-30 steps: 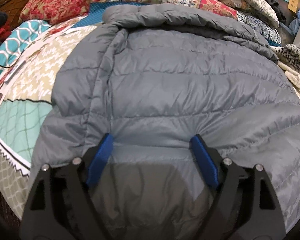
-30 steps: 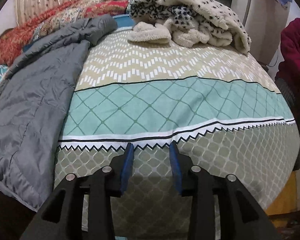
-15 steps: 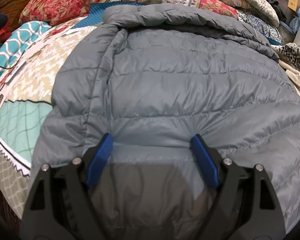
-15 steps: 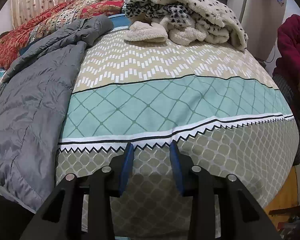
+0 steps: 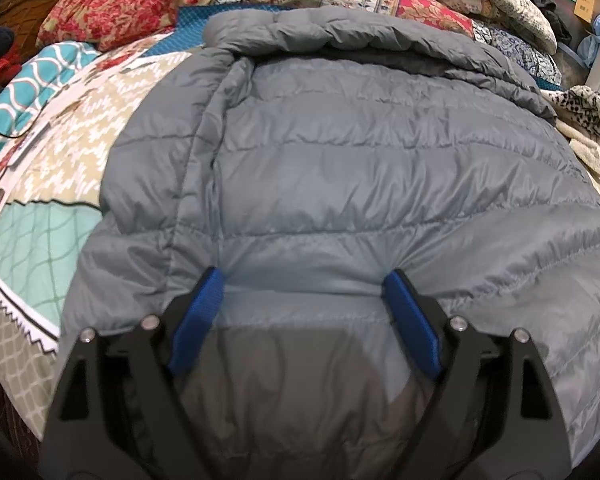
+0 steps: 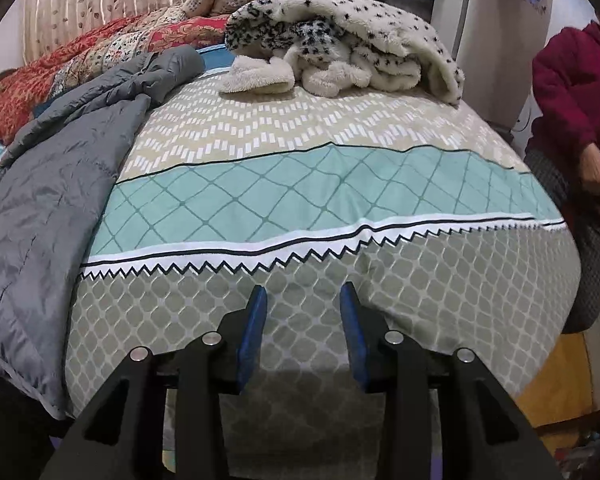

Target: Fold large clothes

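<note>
Left wrist view: grey puffer jacket (image 5: 360, 168) fills frame centre, spread on patterned bedspread (image 5: 32, 240). Left gripper (image 5: 304, 292) at bottom, jaws wide & opening, resting over jacket hem, nothing pinched. Right wrist view: jacket at left edge; right gripper (image 6: 303, 312) bottom centre, jaws narrow, empty, over bedspread; spotted fleece blanket (image 6: 340, 40) upper centre.

A grey quilted puffer jacket (image 5: 360, 168) lies spread flat on the patterned bedspread (image 6: 320, 184), its horizontal stitched channels puffed and lightly wrinkled. In the left wrist view it fills the centre, the rolled collar or hood end toward 12 o'clock and the hem toward 6. In the right wrist view it lies at 9 o'clock.
</note>
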{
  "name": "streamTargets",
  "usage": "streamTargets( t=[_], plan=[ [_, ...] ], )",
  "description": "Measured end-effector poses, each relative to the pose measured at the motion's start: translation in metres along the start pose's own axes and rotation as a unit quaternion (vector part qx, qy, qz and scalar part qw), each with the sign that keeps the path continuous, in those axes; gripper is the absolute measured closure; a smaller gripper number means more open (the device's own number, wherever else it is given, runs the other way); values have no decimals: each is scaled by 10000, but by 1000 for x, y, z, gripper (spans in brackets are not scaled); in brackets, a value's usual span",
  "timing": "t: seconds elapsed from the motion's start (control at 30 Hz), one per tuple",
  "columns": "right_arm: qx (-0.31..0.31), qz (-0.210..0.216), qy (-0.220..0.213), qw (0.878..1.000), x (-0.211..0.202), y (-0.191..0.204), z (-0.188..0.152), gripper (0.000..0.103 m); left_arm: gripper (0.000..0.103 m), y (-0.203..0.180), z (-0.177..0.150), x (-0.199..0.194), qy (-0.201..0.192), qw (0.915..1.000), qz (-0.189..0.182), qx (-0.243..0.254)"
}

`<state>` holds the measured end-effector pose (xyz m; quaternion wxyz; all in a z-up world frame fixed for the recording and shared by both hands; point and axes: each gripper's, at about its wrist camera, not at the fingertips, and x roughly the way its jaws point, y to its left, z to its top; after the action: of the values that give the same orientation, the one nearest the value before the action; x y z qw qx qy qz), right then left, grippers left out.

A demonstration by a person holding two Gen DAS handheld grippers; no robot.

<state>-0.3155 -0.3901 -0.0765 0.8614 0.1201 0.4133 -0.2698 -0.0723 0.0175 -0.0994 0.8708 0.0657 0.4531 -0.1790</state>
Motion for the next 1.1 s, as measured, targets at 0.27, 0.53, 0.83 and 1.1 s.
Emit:
streamTargets(
  t=[0.27,0.53,0.83,1.1],
  plan=[
    [112,123,-8,9999,1,-3,-1,62,21,0,0,0,-7,10000,-3,-6],
    [132,134,-29,9998,-1,-1,-3,62,21,0,0,0,-6,10000,1,-5],
    [138,133,-30,9998,-1,-1,-3,62,21,0,0,0,-8,10000,2,-4],
    [143,132,-31,9998,-1,-1,-4,62,21,-1,-1,0,-9,10000,0,-4]
  ],
)
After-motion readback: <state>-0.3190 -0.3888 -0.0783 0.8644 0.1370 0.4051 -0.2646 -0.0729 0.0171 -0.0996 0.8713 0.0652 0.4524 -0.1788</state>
